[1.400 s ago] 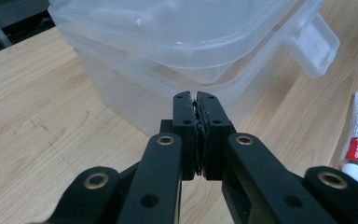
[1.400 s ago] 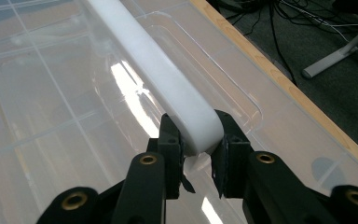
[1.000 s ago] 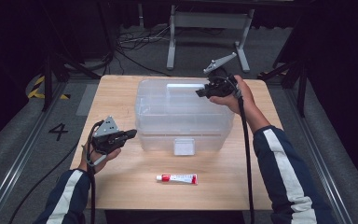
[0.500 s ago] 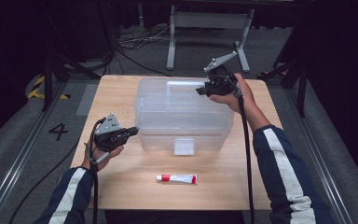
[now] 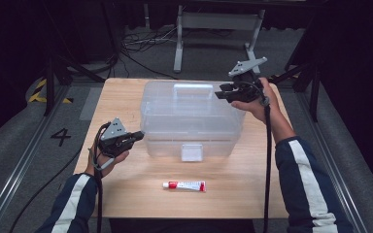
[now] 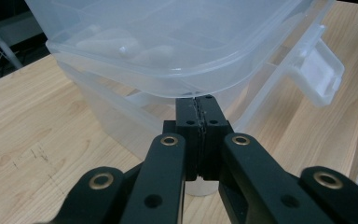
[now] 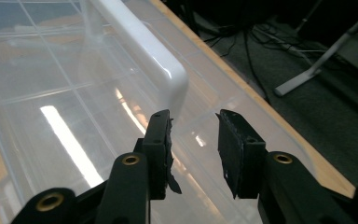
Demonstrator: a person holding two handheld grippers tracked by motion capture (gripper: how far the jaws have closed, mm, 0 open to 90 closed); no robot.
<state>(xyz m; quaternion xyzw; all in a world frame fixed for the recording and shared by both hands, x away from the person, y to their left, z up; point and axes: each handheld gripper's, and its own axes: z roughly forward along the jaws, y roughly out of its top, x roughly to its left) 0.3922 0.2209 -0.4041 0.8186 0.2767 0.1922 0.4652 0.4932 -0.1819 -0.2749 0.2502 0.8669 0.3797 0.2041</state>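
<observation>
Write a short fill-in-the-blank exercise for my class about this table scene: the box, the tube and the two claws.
1. The lid of the clear plastic box is ____.
2. The left claw has its jaws ____, with nothing between them.
3. The toothpaste tube lies on the wooden table, on the side of the box with its white ____.
4. The right claw, jaws apart, is above the box's ____.

Missing words: closed; shut; latch; lid

Dark navy sleeves (image 5: 305, 187) with a broad white stripe along each arm are worn. Each gripper (image 5: 135, 137) is built of black jaws fitted with brass-ringed screws (image 6: 169, 140), topped by a grey three-cornered plate (image 5: 246, 66); a black cable (image 5: 268, 160) is trailed from each.
</observation>
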